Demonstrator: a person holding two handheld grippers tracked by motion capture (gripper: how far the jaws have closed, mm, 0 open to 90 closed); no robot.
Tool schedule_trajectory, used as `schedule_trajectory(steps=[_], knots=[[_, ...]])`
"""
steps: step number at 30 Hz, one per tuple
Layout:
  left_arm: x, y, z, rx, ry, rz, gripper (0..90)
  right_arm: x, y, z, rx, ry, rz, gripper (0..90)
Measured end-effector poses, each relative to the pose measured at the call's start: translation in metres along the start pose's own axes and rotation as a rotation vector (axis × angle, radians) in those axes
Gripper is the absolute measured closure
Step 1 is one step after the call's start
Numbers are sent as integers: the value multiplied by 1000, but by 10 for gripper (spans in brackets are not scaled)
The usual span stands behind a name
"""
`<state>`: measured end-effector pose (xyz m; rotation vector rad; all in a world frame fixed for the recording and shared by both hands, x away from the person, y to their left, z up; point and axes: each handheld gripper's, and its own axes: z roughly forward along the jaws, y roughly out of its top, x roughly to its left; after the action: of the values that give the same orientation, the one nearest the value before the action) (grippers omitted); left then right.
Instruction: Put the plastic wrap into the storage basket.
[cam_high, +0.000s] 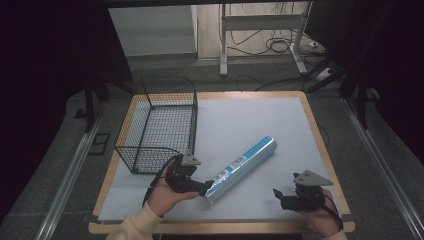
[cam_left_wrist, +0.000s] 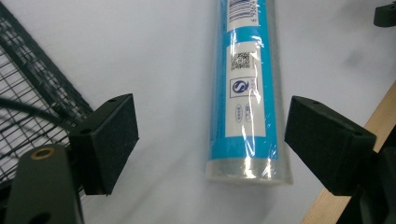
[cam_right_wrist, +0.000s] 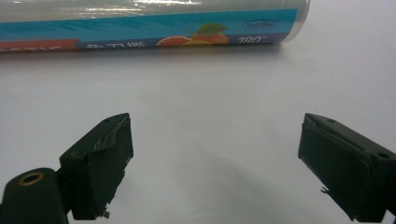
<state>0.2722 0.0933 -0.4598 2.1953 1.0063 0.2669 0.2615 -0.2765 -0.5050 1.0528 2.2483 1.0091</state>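
Note:
A long roll of cling film (cam_high: 242, 168) in a blue and white wrapper lies diagonally on the white table mat. My left gripper (cam_high: 199, 188) is open at the roll's near end. In the left gripper view the roll (cam_left_wrist: 247, 93) lies between the two black pads (cam_left_wrist: 112, 140), which stand apart from it on both sides. My right gripper (cam_high: 280, 196) is open near the front right corner, with nothing between its jaws. In the right gripper view the roll (cam_right_wrist: 154, 25) lies across the top, well beyond the fingertips (cam_right_wrist: 100, 163).
A black wire basket (cam_high: 160, 125) stands at the left of the mat, just behind my left hand. The table's wooden edge (cam_high: 320, 145) frames the white mat. Desk legs and cables lie on the floor beyond the table.

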Motion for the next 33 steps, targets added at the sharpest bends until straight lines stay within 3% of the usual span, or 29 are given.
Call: schedule_trajectory(steps=[22, 33], knots=[[-18, 39, 15, -2, -28, 65, 170, 0, 0, 0, -2, 3, -1, 104], [-19, 53, 25, 20, -25, 83, 167, 1, 0, 0, 0, -1, -2, 104]])
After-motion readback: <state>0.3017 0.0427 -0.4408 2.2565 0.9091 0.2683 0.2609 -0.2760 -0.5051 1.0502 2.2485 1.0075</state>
